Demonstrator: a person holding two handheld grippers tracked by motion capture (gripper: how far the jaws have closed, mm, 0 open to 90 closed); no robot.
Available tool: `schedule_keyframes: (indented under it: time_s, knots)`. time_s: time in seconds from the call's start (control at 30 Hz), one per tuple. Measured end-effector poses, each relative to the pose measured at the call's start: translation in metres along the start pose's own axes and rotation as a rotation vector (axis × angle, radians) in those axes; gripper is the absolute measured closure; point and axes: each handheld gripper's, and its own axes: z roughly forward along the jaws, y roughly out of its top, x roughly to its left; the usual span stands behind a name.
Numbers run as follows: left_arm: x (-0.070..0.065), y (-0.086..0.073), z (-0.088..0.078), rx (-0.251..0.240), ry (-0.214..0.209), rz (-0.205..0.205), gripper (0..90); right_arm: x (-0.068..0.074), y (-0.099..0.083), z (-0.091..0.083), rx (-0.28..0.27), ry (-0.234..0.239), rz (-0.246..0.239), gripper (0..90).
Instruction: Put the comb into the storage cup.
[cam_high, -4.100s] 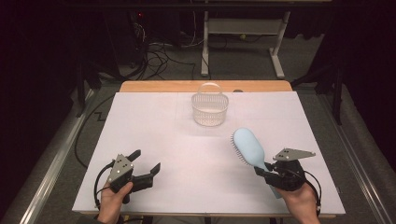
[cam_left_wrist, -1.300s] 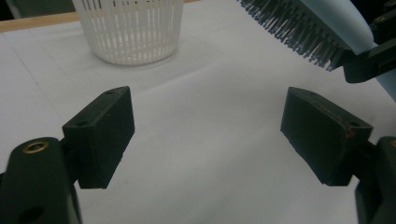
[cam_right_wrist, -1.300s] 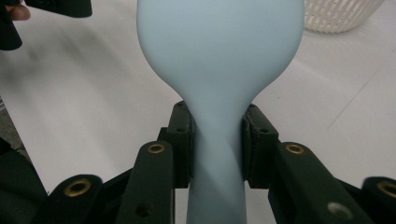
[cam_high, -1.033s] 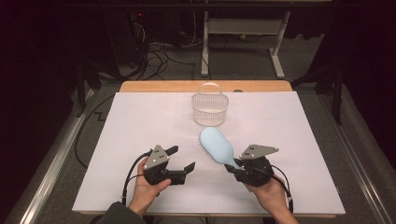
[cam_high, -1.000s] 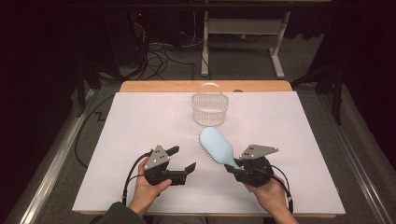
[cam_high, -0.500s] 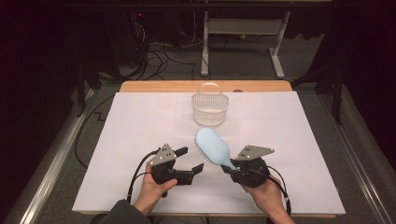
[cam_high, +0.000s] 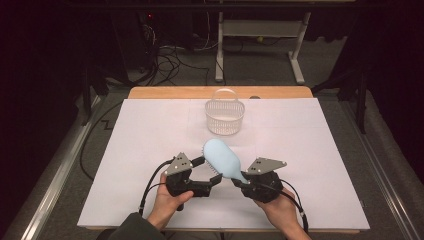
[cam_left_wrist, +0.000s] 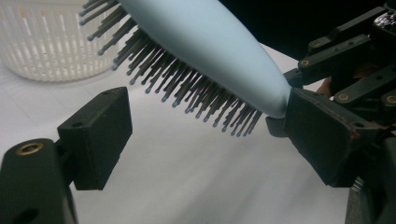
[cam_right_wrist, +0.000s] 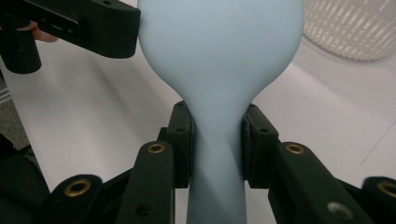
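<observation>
While the right gripper (cam_high: 239, 181) clamps the handle of a pale blue hairbrush (cam_high: 222, 159), the brush head rises up and to the left, held clear above the white table (cam_high: 320, 165) in the near middle of the scene. Seen from the right gripper view, the two black jaws press on either side of the narrow handle (cam_right_wrist: 218, 140), and the smooth back of the brush head faces that camera. Just to the left, the left gripper (cam_high: 209, 175) sits with its jaws spread wide around the brush head, one jaw at the far side of the head and the other at the near side under the bristles. Looking along the left gripper view, the dark bristles (cam_left_wrist: 187, 88) hang between the two jaws; whether either pad touches the brush cannot be told for sure. Each gripper is held in a person's hand, both coming in from the near edge of the table. Farther away, a white slotted basket (cam_high: 225, 116) with a hoop handle stands on the table, apart from the brush and from both grippers.
</observation>
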Motion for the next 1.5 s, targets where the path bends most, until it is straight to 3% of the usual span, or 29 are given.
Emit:
schedule_keyframes:
  time_s: [0.3,0.5,1.5]
  knots:
    - [-0.004,0.001,0.003,0.005,-0.014,-0.005,15.7,0.007,0.0,0.004,-0.009,0.007,-0.013,70.3]
    - [-0.006,0.001,0.004,0.005,-0.003,-0.01,15.0,0.012,0.001,0.007,-0.014,0.007,-0.017,70.4]
    - [-0.001,0.002,0.006,0.007,-0.034,-0.057,16.0,0.025,0.007,0.012,-0.027,0.002,-0.058,70.5]
